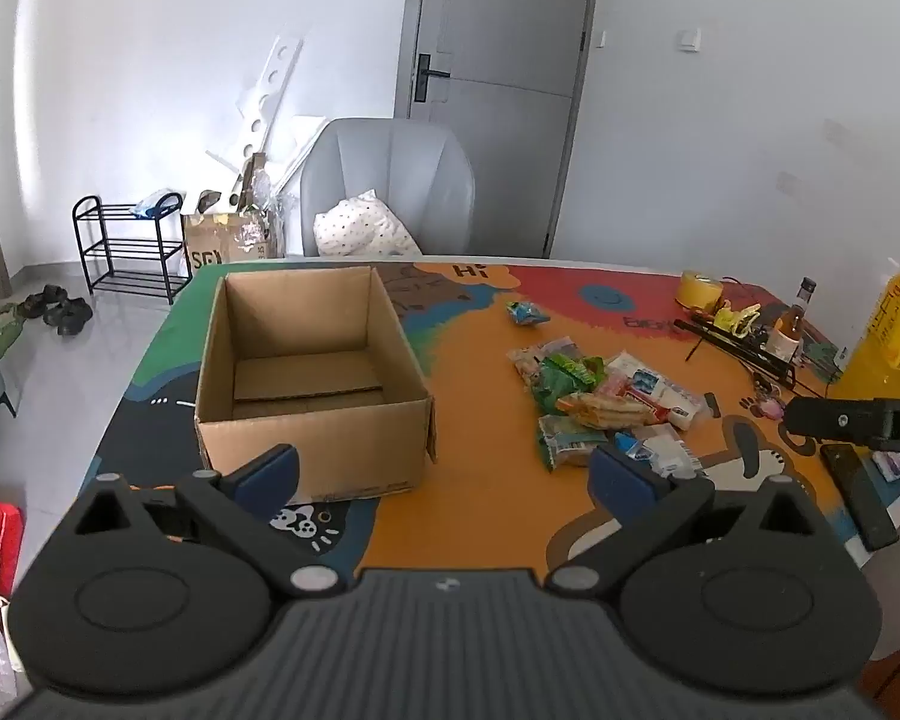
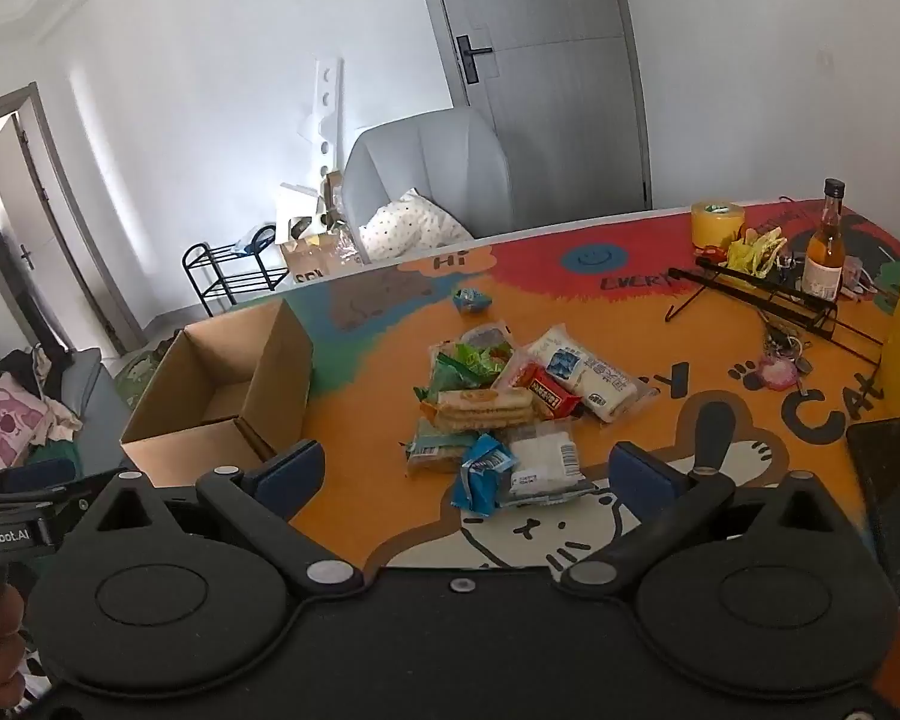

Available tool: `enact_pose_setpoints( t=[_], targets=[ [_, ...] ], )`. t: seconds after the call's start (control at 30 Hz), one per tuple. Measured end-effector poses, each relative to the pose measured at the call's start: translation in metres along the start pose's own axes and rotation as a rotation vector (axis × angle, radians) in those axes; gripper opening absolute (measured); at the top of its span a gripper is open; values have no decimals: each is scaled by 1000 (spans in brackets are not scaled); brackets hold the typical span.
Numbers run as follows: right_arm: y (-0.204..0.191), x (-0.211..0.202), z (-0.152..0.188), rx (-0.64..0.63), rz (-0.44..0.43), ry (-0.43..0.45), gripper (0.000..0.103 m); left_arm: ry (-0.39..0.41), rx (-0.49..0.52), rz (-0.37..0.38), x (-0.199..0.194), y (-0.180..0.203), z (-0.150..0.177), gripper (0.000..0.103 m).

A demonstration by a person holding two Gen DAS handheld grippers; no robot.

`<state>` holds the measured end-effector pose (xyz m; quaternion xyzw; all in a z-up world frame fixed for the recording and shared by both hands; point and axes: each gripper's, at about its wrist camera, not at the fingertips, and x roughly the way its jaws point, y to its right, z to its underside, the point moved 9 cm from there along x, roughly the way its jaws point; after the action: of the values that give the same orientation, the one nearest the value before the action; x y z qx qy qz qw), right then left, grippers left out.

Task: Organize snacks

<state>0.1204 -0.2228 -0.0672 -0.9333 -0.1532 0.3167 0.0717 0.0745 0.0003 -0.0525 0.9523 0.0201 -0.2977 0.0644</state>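
An open, empty cardboard box (image 1: 306, 360) stands on the colourful table mat, left of a heap of snack packets (image 1: 606, 402). The box (image 2: 222, 390) and the heap (image 2: 510, 414) also show in the right wrist view. A small blue-green packet (image 1: 525, 313) lies apart behind the heap, also seen in the right wrist view (image 2: 471, 300). My left gripper (image 1: 444, 471) is open and empty above the table's near edge, by the box's front right corner. My right gripper (image 2: 468, 474) is open and empty, just in front of the heap.
At the table's right side are a yellow tape roll (image 2: 717, 223), a glass bottle (image 2: 827, 246), a black wire rack (image 2: 768, 294), a tall yellow package (image 1: 894, 336) and a dark phone (image 2: 894, 498). A grey chair (image 1: 390, 186) stands behind the table.
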Motion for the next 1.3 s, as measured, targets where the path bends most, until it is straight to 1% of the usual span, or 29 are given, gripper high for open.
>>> enact_pose_setpoints(
  t=[0.07,0.17,0.23,0.43,1.3],
  targets=[
    [3,3,2,14,-1,-12,103,-4,0,1,2,-1,1,102],
    [4,-1,0,-12,15,4,103,8,31,-9,2,8,0,102],
    [7,-2,3,-6,17,0,103,11,21,4,-1,6,1,102],
    [8,-1,4,20,17,-18,103,-3,23,2,-4,4,0,102],
    [2,0,4,-21,56,-14,103,0,2,-4,-5,-4,-1,102]
  ],
)
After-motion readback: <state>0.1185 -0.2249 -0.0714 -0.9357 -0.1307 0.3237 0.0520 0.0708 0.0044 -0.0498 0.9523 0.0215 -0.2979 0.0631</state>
